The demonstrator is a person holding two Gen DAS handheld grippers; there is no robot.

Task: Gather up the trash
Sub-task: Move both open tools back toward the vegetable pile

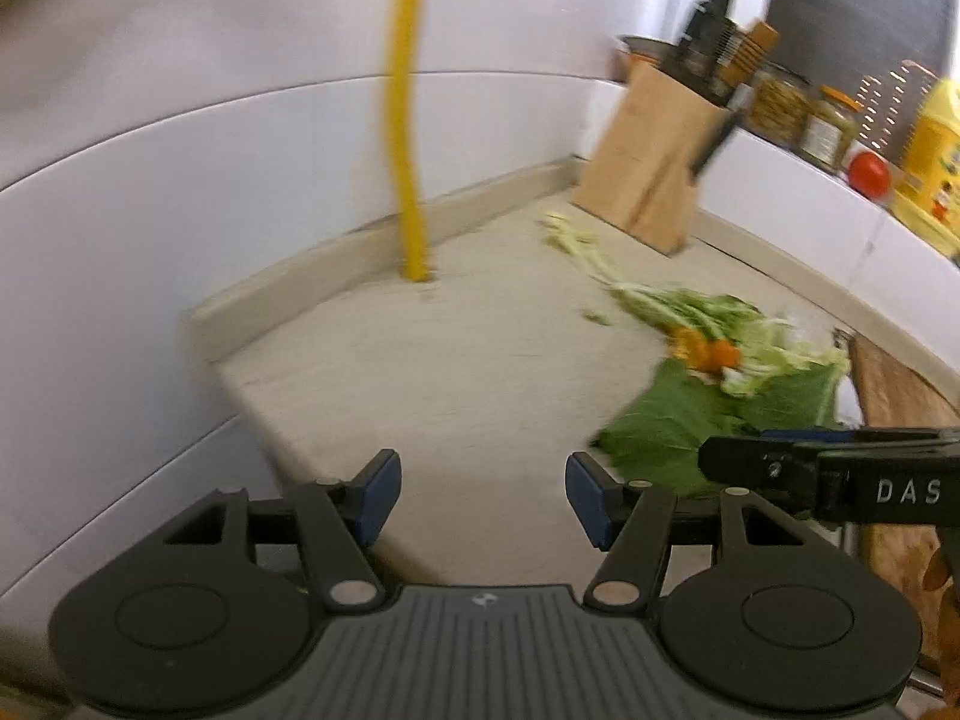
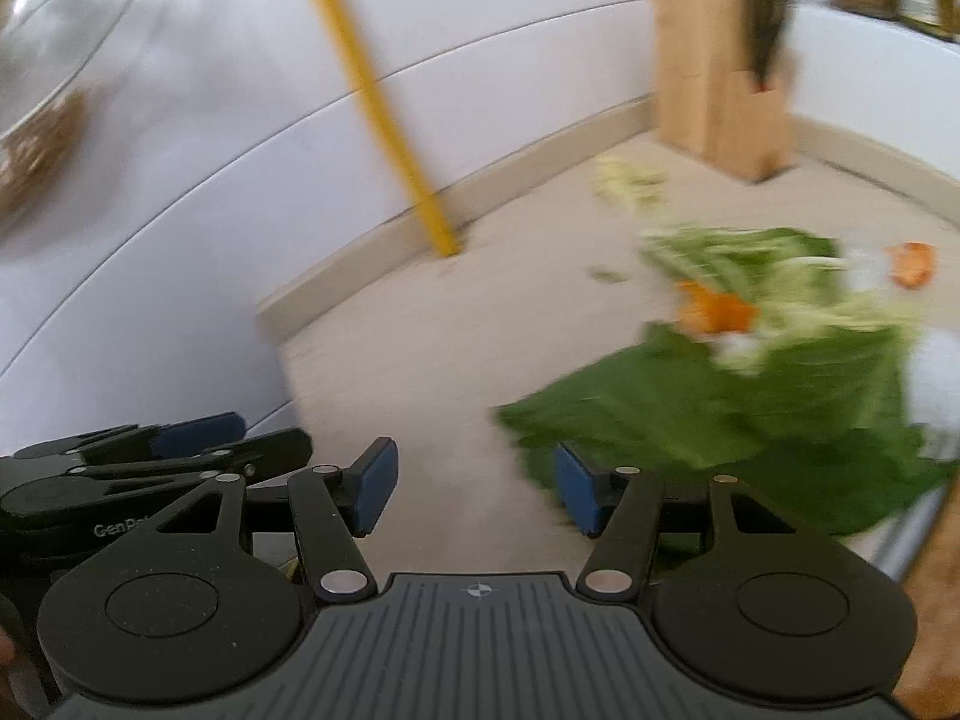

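Observation:
A heap of vegetable scraps lies on the beige counter: broad green leaves, pale stalks and orange carrot bits. A smaller pale scrap pile sits nearer the knife block, and an orange piece lies off to the right. My left gripper hovers open over bare counter, left of the leaves, with nothing between its blue pads. My right gripper is open and empty too, its right finger at the edge of the big leaf. Both views are motion-blurred.
A wooden knife block stands in the back corner. A yellow pipe runs down the white wall to the counter. Jars, a tomato and a yellow bottle line a ledge. A wooden board lies right. The counter's edge drops off at left.

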